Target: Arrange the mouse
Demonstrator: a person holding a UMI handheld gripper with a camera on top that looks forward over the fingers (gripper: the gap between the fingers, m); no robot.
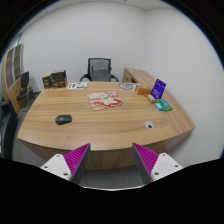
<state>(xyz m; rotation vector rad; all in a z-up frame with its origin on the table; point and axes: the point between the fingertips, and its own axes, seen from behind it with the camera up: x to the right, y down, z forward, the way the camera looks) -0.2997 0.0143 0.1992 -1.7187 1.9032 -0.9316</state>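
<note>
gripper [111, 160] held level, fingers apart, mouse [64, 119] far ahead on table [110, 125]

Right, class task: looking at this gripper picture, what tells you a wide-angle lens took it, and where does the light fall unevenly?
In the gripper view, the wooden table bulges, its edges curving like a barrel, and the room's walls bend; that is fisheye distortion. Lighting is even and bright on the tabletop, dimmer under its front edge. The mouse casts only a faint shadow. The gripper shows its jaws open, holding nothing.
</note>
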